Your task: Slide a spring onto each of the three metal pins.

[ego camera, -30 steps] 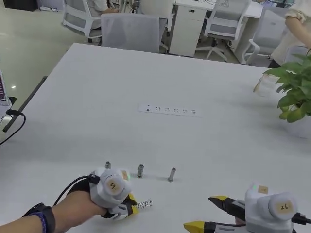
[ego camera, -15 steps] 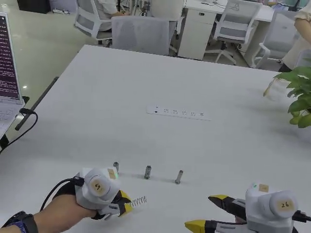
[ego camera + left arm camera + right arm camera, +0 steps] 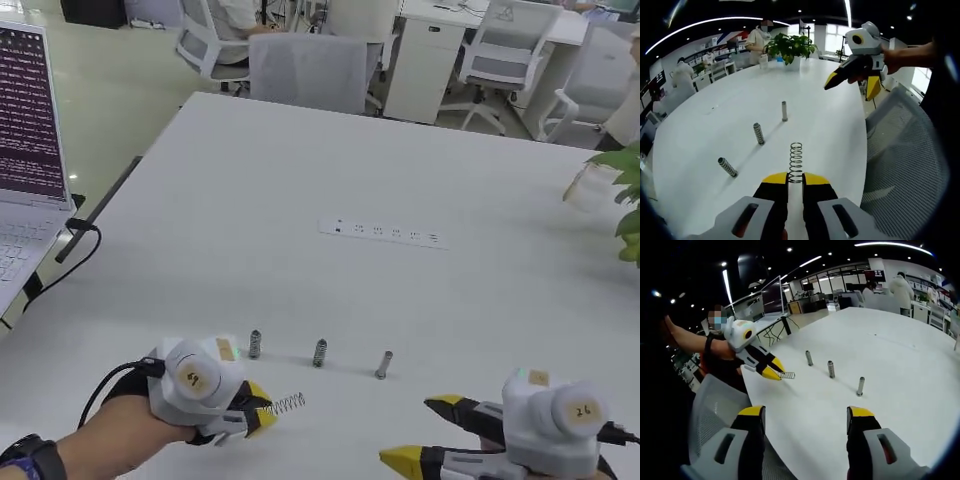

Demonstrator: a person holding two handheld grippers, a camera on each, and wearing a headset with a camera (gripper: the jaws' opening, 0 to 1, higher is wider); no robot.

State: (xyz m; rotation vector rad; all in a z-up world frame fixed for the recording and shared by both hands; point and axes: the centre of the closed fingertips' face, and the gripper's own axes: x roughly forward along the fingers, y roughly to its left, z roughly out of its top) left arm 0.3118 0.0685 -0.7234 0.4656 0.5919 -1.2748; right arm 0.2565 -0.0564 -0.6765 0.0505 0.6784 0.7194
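Jaws of left gripper (image 3: 258,414) clamped on one end of thin coiled-wire spring (image 3: 287,403), near the bare pin (image 3: 384,364), to its left in head view; right gripper (image 3: 415,436) jaws apart, empty, near that pin's right. Risk: the floppy coil, pinched at one end only, probably meets the slim smooth metal pin off-axis, then buckles or pops free.

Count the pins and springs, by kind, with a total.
Pins: 3
Springs: 3, two on pins, one in the left gripper
Total: 6
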